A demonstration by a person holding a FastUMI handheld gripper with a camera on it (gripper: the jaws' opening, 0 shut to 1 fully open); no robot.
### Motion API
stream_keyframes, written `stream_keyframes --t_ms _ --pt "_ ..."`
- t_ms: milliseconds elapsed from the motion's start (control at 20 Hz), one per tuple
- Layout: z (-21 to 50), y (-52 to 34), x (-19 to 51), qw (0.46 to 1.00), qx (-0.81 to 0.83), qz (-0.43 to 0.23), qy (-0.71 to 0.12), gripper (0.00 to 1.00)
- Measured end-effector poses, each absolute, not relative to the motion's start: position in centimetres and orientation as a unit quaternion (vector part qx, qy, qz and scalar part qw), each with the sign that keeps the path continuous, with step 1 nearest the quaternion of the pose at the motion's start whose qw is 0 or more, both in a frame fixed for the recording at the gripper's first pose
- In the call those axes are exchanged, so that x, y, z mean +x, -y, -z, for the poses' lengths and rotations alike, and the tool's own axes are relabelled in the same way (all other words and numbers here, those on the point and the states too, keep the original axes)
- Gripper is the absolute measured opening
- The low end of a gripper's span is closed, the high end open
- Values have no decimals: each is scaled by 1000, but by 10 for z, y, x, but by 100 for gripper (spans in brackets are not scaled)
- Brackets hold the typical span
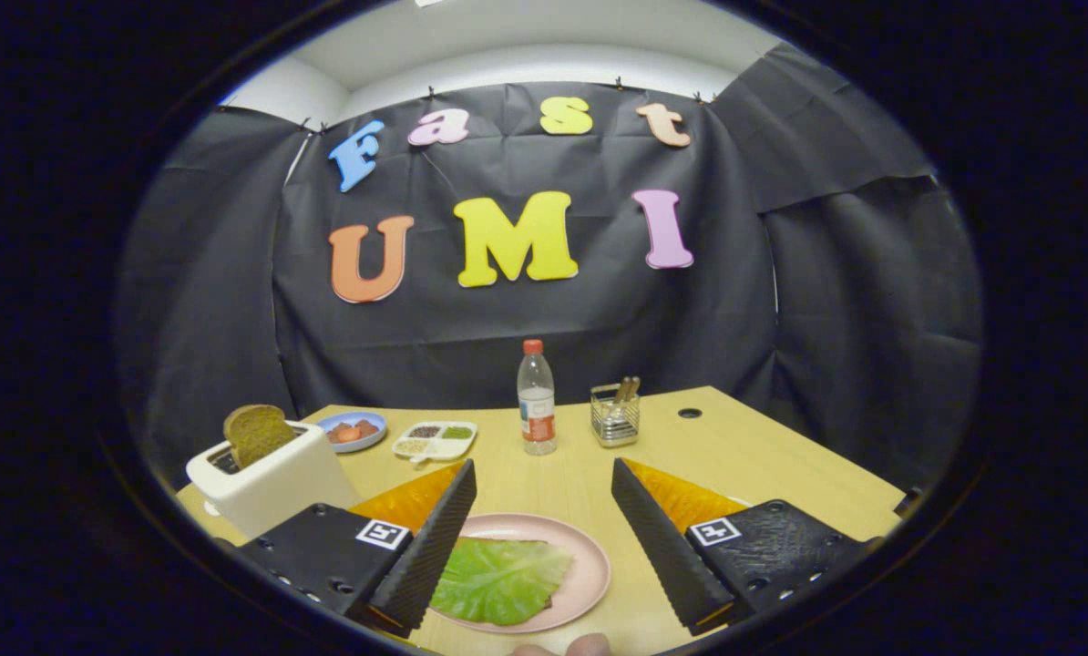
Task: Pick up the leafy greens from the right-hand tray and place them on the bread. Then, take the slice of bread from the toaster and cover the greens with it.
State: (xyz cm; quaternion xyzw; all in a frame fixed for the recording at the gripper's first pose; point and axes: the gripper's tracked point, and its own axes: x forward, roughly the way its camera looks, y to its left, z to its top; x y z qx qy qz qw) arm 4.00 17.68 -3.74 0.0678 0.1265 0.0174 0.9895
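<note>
Tongs: the tongs (544,538) hang spread wide over the desk (763,456), holding nothing and touching nothing; bare desk top and the plate show between the fingers.
Greens: the leafy greens (498,579) lie flat on the pink plate (590,556), between the fingers and close to the one at 9 o'clock. A brown edge pokes out under the leaf, so I judge the bread is beneath it and the first half of the task is done.
Toaster: the white toaster (271,483) stands at 10 o'clock from the tongs, beyond that same finger, with the slice of bread (257,433) upright in its slot.
Beyond: a blue dish (354,430), a divided white tray (435,440), a bottle (536,396) and a wire holder (615,415) sit toward 12 o'clock, well apart from the plate.
Risk, swing: turning toward 10 o'clock, the near finger could drag the leaf off the plate.
Risk, grip: the slice looks crumbly; a hard pinch may break it, a shallow one may drop it, and a push could shove the toaster.
</note>
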Motion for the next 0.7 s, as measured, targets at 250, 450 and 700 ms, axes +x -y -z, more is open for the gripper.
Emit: stream_keyframes --t_ms 250,450,700 --pt "-7 -238 21 990 75 -69 -94 96" --pt "-5 -296 11 984 87 -99 -119 96" --pt "5 -370 6 980 80 -120 -139 96"
